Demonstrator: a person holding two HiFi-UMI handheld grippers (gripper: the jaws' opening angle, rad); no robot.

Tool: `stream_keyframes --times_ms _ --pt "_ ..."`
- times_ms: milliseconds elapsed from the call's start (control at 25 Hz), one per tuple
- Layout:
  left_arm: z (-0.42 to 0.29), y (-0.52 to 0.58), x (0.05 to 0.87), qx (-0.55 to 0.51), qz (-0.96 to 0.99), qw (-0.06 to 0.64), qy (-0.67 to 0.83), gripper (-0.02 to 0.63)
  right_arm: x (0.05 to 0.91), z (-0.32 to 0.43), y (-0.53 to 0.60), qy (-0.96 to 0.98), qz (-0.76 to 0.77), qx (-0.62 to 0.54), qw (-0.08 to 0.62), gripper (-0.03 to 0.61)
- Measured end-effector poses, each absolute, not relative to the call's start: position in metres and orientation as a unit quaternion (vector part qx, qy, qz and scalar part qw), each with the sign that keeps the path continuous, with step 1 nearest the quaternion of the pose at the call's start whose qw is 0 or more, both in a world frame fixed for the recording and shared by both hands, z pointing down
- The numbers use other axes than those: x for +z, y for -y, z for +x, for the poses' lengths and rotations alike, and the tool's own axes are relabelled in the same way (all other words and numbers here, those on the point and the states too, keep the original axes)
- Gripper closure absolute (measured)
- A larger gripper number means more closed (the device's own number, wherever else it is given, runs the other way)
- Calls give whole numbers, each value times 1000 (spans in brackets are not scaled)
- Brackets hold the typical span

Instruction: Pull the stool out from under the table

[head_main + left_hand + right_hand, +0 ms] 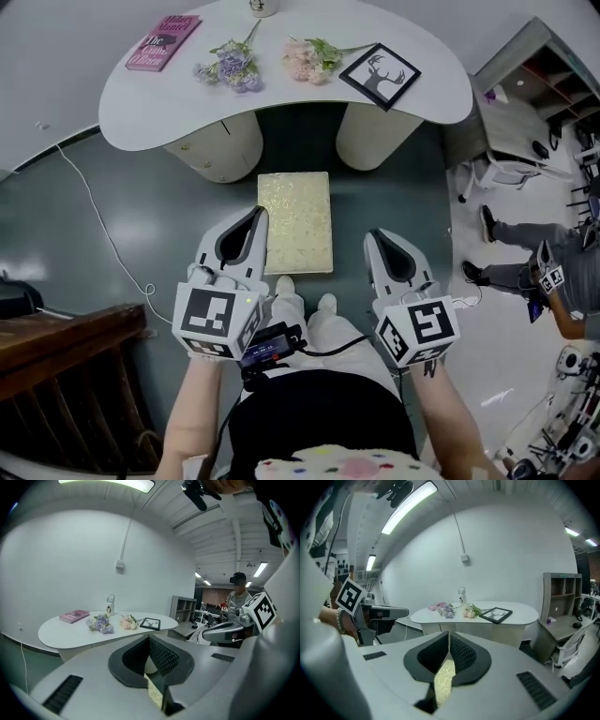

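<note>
Two views from above first: the left hand-held gripper (257, 214) and right hand-held gripper (372, 234) are raised over the near end of the stool (295, 222), which stands on the floor in front of the desk (141, 112). Left gripper view: jaws pressed together, empty. Right gripper view: jaws together, empty.

From the head we look steeply down, with the table (281, 103) far and the stool (295, 223) near below us. The cameras on the left gripper (257, 217) and right gripper (373, 238) sit just behind their jaws and face forward. All three views share the table top.
</note>
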State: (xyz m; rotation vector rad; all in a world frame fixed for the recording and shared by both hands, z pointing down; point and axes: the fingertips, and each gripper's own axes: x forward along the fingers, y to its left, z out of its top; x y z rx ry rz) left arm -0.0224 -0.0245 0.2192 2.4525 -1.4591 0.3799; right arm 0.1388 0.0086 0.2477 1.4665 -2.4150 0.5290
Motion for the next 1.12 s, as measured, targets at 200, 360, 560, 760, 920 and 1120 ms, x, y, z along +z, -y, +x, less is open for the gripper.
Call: stream_keyframes --times_ms 200,360,560,760,920,1120 --pt "-25 20 181 111 845 109 511 597 213 127 -6 856 483 143 120 538" --pt "-28 14 165 106 844 100 517 597 195 118 -5 867 469 123 114 538" --pt "-35 9 152 120 835 84 531 597 181 119 -1 867 474 122 97 538" --pt "-38 5 140 109 836 72 533 597 171 122 -1 864 480 120 89 538" --pt "-39 -1 137 108 840 71 526 597 167 122 -4 865 481 107 100 538" --pt "-37 -3 139 107 841 79 524 597 168 123 -6 863 482 103 112 538"
